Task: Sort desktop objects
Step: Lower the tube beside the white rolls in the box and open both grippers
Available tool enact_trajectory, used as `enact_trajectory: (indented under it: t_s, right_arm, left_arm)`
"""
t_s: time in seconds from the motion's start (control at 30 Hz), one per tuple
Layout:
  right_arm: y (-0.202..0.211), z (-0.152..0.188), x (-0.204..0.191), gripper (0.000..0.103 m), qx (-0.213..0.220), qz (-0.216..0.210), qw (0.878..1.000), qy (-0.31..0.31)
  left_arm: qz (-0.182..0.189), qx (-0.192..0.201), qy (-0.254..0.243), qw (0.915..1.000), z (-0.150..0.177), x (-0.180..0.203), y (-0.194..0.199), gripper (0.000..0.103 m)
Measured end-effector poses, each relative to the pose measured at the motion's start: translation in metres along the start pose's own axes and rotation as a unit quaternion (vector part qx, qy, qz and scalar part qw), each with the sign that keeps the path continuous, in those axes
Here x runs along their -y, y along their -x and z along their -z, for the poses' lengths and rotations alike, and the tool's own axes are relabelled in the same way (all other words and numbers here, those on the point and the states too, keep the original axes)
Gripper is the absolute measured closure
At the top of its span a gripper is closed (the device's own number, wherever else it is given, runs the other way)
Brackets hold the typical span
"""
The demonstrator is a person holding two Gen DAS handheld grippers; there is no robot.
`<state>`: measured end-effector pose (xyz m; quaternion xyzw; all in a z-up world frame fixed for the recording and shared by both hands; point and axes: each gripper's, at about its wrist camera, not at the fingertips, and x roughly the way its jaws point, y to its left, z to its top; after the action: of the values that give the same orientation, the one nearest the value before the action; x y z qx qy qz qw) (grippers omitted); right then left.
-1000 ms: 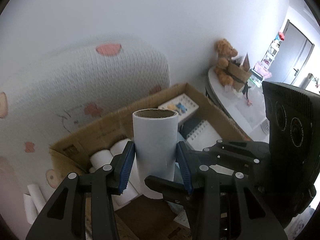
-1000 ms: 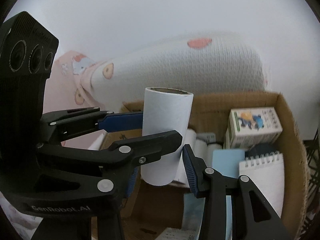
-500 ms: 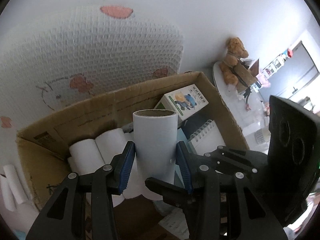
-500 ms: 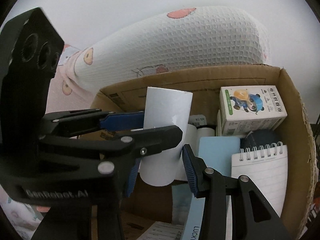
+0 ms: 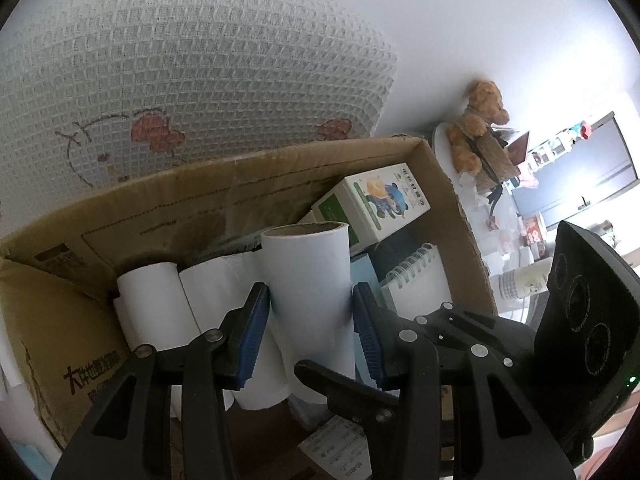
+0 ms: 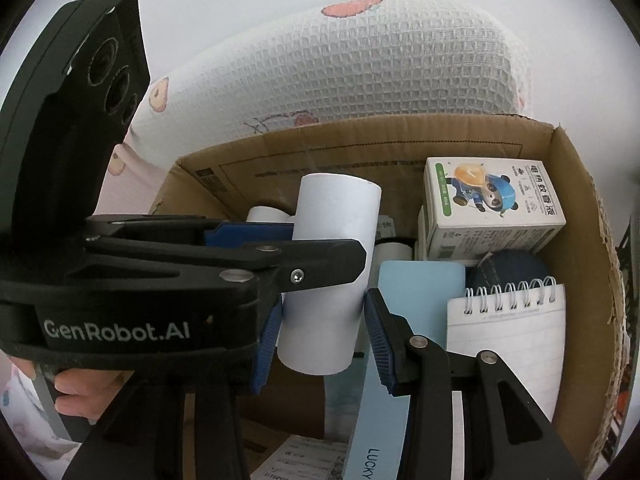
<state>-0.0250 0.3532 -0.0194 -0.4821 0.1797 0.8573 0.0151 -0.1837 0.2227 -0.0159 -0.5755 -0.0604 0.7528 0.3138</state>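
The white paper roll (image 5: 308, 300) stands nearly upright above the open cardboard box (image 5: 248, 184), its brown core end showing at the top in the left wrist view. Both tools grip it together. The left gripper (image 5: 308, 320) has its blue fingers (image 5: 252, 328) pressed to the roll's two sides at mid-height, holding it. In the right wrist view the same roll (image 6: 332, 272) sits between the right gripper's (image 6: 324, 332) blue fingers (image 6: 380, 340) near its lower half, narrowly set and clamped on it, while the left tool's black arm crosses in front from 9 o'clock.

Inside the box, at 9 o'clock of the held roll in the left wrist view, other white rolls (image 5: 152, 300) lie side by side against the back wall. At 1 o'clock leans a white and green carton (image 5: 372, 204) printed with a cartoon panda. At 3 o'clock lies a spiral notepad (image 5: 416, 280), lined pages up. In the right wrist view a pale blue box (image 6: 416, 300) lies between the roll and the notepad (image 6: 508, 336), and a dark blue rounded thing (image 6: 508, 272) sits between the carton (image 6: 492, 208) and the notepad.

Behind the box rises a white waffle-weave cushion (image 5: 192, 68) with pink patches. At 2 o'clock, well apart, a brown teddy bear (image 5: 476, 120) sits on a round white counter (image 5: 440, 140). A fingertip (image 6: 76, 392) shows under the left tool at 8 o'clock in the right wrist view.
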Motion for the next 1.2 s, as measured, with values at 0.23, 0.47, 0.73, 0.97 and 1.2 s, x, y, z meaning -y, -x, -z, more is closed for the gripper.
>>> enact_trajectory:
  t_s: [0.23,0.47,0.73,0.97,1.2]
  right_arm:
    - [-0.002,0.001,-0.004,0.065,-0.01,0.017,1.0,0.017]
    - [-0.002,0.002,0.005,0.065,-0.017,0.016,1.0,0.002]
    - [0.011,-0.001,0.013,0.065,-0.009,0.019,1.0,-0.007]
    - [0.027,0.005,0.012,0.065,0.003,0.053,0.998,0.032]
    - [0.028,0.013,0.008,0.083,-0.001,0.059,0.997,0.051]
  left_arm:
    - [-0.037,0.002,-0.013,0.9992,0.001,0.003,0.005,0.055]
    - [-0.096,0.034,-0.057,0.9932,0.003,0.006,0.025,0.055]
    - [-0.117,0.023,-0.078,0.9898,0.015,0.0,0.02,0.064]
    - [-0.116,0.019,-0.077,0.9901,0.019,-0.008,0.018,0.068]
    - [-0.093,0.016,-0.069,0.9932,0.016,-0.009,0.014,0.08]
